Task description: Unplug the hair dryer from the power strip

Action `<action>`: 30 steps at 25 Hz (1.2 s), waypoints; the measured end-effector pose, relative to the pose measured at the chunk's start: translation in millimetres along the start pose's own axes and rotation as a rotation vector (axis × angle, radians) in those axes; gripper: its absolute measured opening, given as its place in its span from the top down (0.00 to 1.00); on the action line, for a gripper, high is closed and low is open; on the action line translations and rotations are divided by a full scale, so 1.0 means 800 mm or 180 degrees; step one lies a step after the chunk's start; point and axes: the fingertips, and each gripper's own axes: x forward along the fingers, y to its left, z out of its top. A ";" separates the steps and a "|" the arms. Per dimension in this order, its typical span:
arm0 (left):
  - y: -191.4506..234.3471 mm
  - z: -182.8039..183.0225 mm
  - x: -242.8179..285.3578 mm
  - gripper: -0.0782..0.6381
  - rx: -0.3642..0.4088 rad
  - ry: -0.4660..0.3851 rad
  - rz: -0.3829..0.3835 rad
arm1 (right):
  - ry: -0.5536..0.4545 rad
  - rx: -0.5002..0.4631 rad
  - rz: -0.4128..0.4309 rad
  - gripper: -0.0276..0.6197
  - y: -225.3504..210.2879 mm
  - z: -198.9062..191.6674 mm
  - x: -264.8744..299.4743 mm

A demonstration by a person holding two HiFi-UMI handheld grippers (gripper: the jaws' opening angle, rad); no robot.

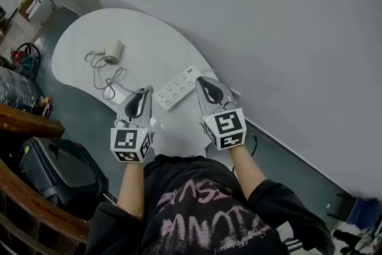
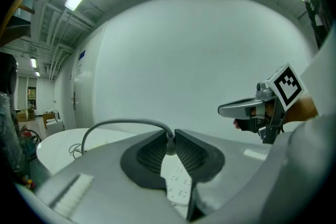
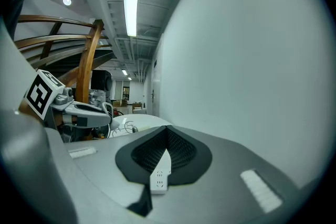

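Grey hair-dryer cord sits clamped in the left hand-held gripper just left of the white power strip, which runs near-left to far-right on the tabletop, right hand-held gripper closed on nothing.

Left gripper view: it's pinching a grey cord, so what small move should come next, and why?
Probably lower the left gripper toward the table and open it to let go. Its jaws are shut on the grey cord, and the power strip shows below, apart from the held end, so the plug looks already out.
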 end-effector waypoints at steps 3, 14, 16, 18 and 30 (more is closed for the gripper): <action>-0.004 0.007 -0.002 0.81 0.0012 -0.0045 0.0047 | -0.0061 -0.0010 0.0026 0.95 -0.004 0.005 -0.005; -0.009 0.021 -0.004 0.81 0.0020 -0.0163 0.0131 | -0.0171 -0.0017 0.0028 0.95 -0.017 0.015 -0.017; -0.009 0.021 -0.004 0.81 0.0010 -0.0175 0.0136 | -0.0174 -0.0024 0.0034 0.95 -0.018 0.014 -0.016; -0.009 0.023 -0.003 0.81 0.0007 -0.0193 0.0140 | -0.0178 -0.0032 0.0041 0.95 -0.018 0.014 -0.016; -0.003 0.025 -0.009 0.82 0.0037 -0.0226 0.0206 | -0.0198 -0.0061 0.0074 0.95 -0.013 0.017 -0.014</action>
